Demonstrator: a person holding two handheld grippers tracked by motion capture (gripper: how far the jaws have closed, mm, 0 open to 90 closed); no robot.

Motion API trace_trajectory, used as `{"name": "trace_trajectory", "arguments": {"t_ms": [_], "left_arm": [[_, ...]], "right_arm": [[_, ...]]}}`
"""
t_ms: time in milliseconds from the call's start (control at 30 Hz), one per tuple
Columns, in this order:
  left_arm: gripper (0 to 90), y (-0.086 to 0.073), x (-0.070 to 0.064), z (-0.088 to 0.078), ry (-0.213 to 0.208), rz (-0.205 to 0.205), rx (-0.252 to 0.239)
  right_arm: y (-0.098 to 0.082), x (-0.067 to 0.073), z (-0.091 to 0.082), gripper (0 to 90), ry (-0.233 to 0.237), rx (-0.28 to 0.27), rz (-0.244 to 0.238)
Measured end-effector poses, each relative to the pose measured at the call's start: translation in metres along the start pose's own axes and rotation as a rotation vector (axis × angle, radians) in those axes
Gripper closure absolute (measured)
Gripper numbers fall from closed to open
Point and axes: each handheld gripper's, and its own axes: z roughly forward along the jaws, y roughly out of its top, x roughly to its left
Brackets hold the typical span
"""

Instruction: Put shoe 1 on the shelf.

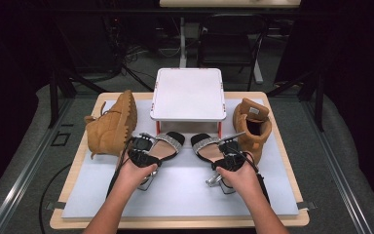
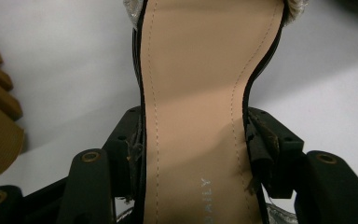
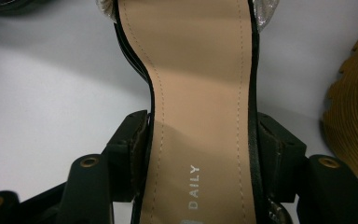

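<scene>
Both forearms were stretched forward from the near table edge, hands palm-down; the left gripper [image 1: 143,155] was clamped across the left sandal [image 1: 164,146] — the right gripper [image 1: 229,158] likewise across the right sandal [image 1: 208,146]; both sandals were kept on the mat before the white stand [image 1: 188,95].

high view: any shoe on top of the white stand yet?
No, the white stand has a bare top; both sandals and both tan boots sit on the mat.
</scene>
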Motion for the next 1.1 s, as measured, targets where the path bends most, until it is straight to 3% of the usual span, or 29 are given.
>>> {"name": "trace_trajectory", "arguments": {"t_ms": [233,367,467,533,733,1000,1100], "left_arm": [[43.2,0.010,0.000,0.008,0.014,-0.031,-0.007],[43.2,0.015,-0.004,0.011,0.017,-0.029,-0.007],[43.2,0.020,-0.009,0.013,0.044,-0.021,-0.005],[43.2,0.022,-0.009,0.015,0.029,-0.032,-0.006],[43.1,0.026,-0.010,0.017,0.049,-0.042,-0.011],[43.0,0.029,-0.011,0.020,0.023,-0.098,-0.021],[42.9,0.027,-0.013,0.021,0.030,-0.101,-0.026]], "right_arm": [[0.010,0.001,0.008,41.3,-0.013,-0.011,0.021],[0.016,0.003,0.010,41.3,-0.023,-0.021,0.021],[0.020,0.007,0.012,41.3,-0.029,-0.035,0.036],[0.023,0.007,0.013,41.3,-0.027,-0.027,0.029],[0.029,0.012,0.016,41.3,-0.044,-0.029,0.036],[0.032,0.012,0.022,41.1,-0.055,-0.023,0.048],[0.032,0.013,0.023,41.1,-0.054,-0.019,0.048]]}}
